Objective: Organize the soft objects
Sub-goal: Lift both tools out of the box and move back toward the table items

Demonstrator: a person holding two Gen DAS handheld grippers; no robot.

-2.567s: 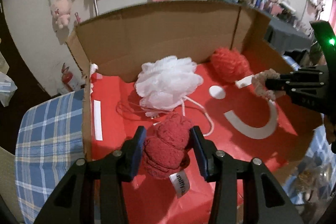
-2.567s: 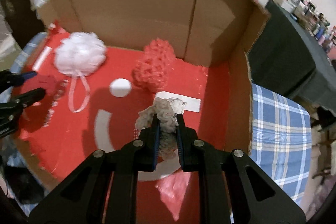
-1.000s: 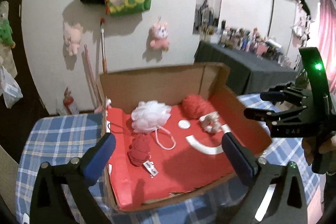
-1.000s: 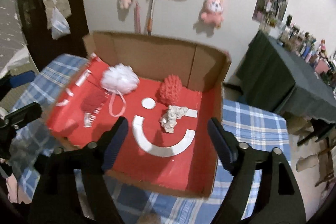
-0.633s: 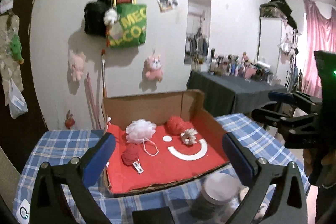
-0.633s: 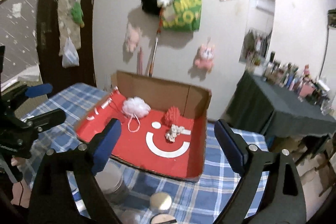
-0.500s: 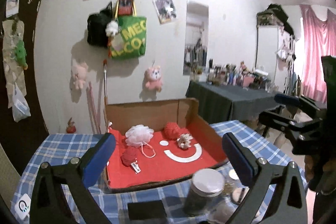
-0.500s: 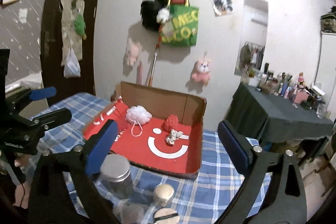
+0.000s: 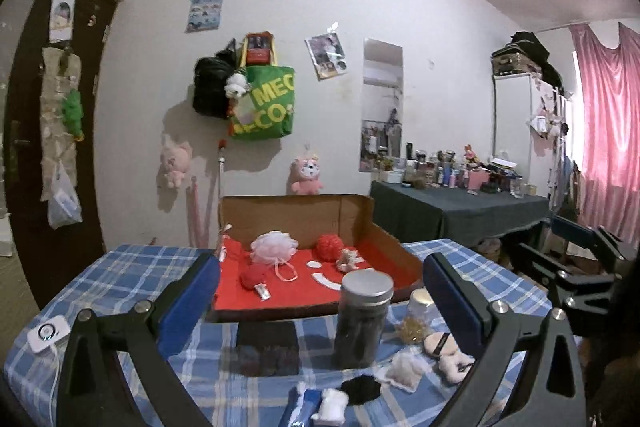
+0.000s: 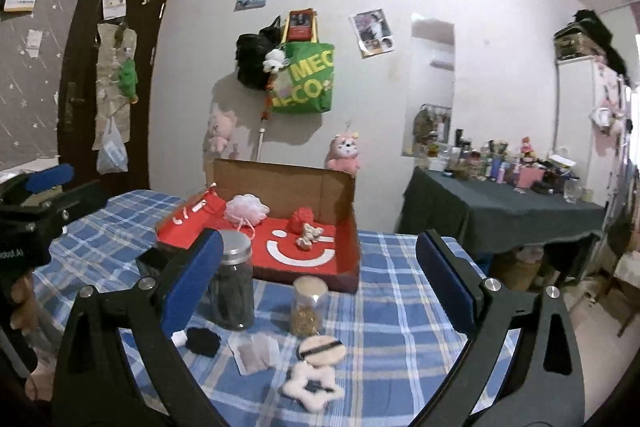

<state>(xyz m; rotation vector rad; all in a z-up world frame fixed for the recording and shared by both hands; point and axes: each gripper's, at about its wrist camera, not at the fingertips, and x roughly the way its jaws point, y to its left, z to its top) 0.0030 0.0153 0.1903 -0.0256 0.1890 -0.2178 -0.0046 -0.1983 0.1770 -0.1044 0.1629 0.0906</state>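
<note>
This is looking like a lived-in bedroom at home. Plush toys (image 9: 306, 175) and a green tote bag (image 9: 266, 105) are hanging on the white wall, a side table (image 10: 500, 205) is carrying crowded cosmetics bottles, pink curtains (image 9: 610, 131) are covering a window, and a blue checked cloth (image 10: 384, 303) is covering the near table.

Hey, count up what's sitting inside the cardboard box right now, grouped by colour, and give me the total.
Inside the cardboard box:
Red: 2, the red knitted ball and the dark red plush
White: 1, the white mesh pouf
Beige: 1, the beige scrunchie
Total: 4
</note>
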